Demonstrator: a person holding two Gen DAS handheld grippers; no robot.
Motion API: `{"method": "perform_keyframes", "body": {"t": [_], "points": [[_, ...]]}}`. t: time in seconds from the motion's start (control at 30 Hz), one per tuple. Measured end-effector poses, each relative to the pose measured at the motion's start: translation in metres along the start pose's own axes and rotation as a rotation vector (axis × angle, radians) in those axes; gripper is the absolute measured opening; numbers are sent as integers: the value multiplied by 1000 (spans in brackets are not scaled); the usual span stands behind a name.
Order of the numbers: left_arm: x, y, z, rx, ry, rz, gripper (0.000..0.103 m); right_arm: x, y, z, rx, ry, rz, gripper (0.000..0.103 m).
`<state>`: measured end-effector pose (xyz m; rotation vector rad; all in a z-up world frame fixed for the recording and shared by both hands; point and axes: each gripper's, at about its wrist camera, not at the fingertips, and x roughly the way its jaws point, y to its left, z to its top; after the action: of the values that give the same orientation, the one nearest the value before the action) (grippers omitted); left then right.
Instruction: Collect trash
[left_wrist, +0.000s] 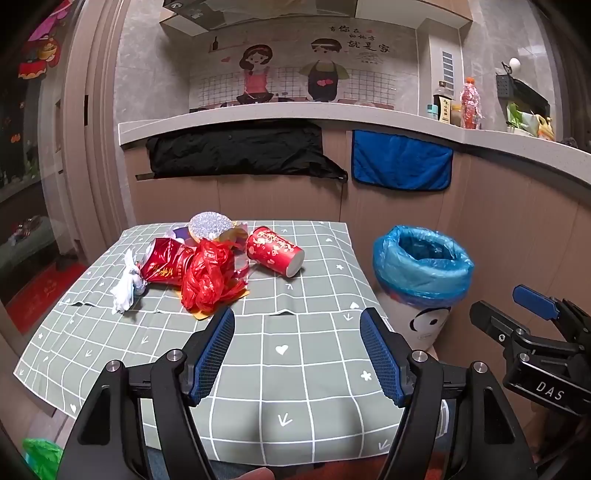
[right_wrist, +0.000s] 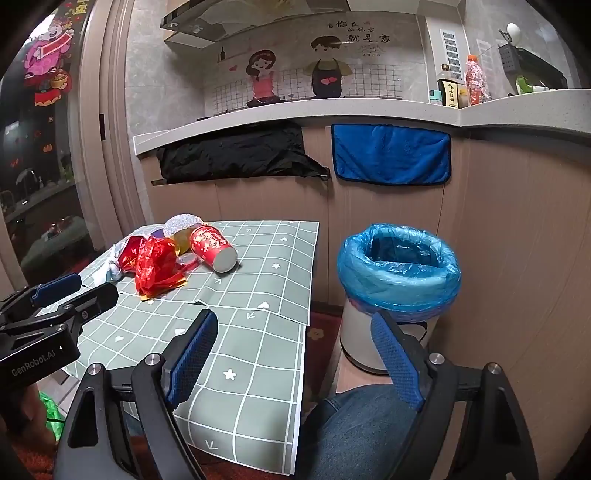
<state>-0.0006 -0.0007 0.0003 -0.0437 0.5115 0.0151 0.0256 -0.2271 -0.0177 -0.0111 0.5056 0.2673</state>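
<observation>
Table (left_wrist: 295, 369): trash (left_wrist: 207, 266) beyond tools (open).

glossy crinkled red plastic bag (left_wrist: 210, 275), shiny foil wrapper (left_wrist: 164, 264), paper cup (left_wrist: 275, 251).

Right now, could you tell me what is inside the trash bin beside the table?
The trash bin is lined with a blue plastic bag. Only the liner's dark inner folds show; no trash is visible, but the bottom is hidden behind the rim.

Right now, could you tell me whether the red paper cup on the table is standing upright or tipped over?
Tipped over. The red paper cup lies on its side on the checked tablecloth, its round end facing the camera, beside the crumpled red plastic bag.
</observation>
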Motion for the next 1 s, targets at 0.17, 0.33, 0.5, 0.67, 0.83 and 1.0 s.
{"method": "perform_keyframes", "body": {"t": [0.17, 0.33, 0.5, 0.67, 0.83, 1.0], "points": [[-1, 1, 0, 3, 1, -3, 71, -5, -3, 3, 4, -9, -2, 83], [-2, 1, 0, 5, 2, -4, 71, -5, -3, 6, 5, -19, -11, 83], [-4, -2, -3, 6, 1, -1, 71, -4, -3, 6, 6, -31, -14, 83], [-8, -1, -5, 4, 0, -3, 71, -4, -3, 6, 5, -31, -15, 83], [-5, -3, -4, 3, 7, 0, 71, -4, -4, 6, 6, -32, -13, 83], [-8, -5, -6, 2, 5, -1, 71, -4, -4, 7, 6, -33, -15, 83]]}}
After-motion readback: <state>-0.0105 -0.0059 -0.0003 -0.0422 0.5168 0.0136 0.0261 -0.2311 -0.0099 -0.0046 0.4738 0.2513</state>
